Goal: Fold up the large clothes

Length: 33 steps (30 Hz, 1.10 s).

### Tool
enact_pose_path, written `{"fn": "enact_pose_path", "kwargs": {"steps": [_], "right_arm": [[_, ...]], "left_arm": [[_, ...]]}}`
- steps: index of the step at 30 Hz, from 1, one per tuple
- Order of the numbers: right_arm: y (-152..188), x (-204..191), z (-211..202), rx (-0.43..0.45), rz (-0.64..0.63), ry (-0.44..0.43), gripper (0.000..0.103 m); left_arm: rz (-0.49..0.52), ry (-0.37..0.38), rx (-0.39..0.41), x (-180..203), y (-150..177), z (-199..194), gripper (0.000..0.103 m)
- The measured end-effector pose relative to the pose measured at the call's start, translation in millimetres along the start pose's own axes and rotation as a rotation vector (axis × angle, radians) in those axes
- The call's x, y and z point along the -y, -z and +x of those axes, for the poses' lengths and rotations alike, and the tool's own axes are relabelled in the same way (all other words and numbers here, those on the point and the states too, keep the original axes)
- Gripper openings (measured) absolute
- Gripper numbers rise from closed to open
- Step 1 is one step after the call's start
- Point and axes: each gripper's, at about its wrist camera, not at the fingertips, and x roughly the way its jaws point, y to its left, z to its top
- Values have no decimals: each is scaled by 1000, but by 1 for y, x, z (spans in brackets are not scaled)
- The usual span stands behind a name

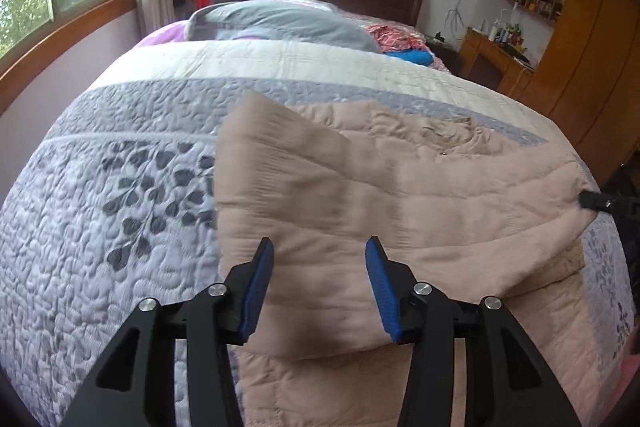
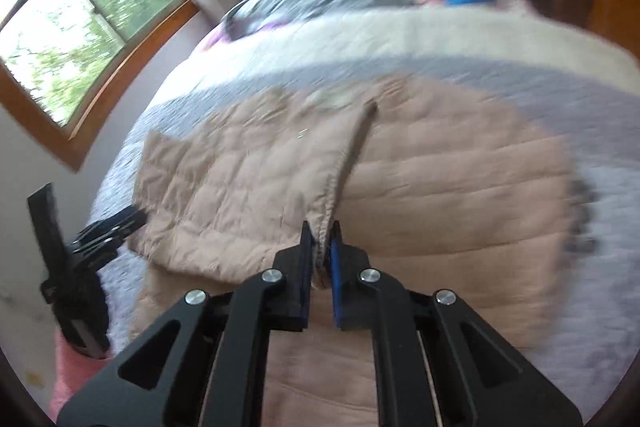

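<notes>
A large beige quilted jacket (image 1: 384, 187) lies spread on the bed, with one sleeve folded over its body. My left gripper (image 1: 320, 247) is open and empty, just above the folded sleeve. My right gripper (image 2: 321, 229) is shut on a gathered edge of the jacket (image 2: 420, 187), which runs as a raised ridge away from the fingers. The right gripper's tip shows at the jacket's far right edge in the left wrist view (image 1: 596, 201). The left gripper shows at the jacket's left edge in the right wrist view (image 2: 108, 231).
The bed carries a lilac quilted bedspread (image 1: 120, 207) with a leaf pattern. A grey pillow (image 1: 288, 23), red patterned cloth and a blue item (image 1: 412, 57) lie near the dark headboard. A wooden desk and wardrobe (image 1: 580, 39) stand right; windows left.
</notes>
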Motion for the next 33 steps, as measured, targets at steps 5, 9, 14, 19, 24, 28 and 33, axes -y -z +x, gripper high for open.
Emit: {"fn": "enact_pose_path", "kwargs": {"steps": [5,9,14,19,24,28,33], "right_arm": [[6,56,-13,10,95,80,6],[19,83,15,-34,153,86,6],[37,97,63,-92,180,109,6],[42,89,58,-71,162,161,11],[46,57,1,50,85,217,18],[48,4,-4,35,-13,114,18],[50,-29,42,-65,-44,83,18]], "left_arm": [[39,-12,-37,20,-2,25,48],[56,-35,-106,29,2,58,48],[71,-65,-132,31,10,81,49],[65,-73,-153,31,6,79,49],[74,-86,-38,37,-2,37,47],[142,-53,-20,72,0,25,47],[173,-49,-68,97,7,47,47]]}}
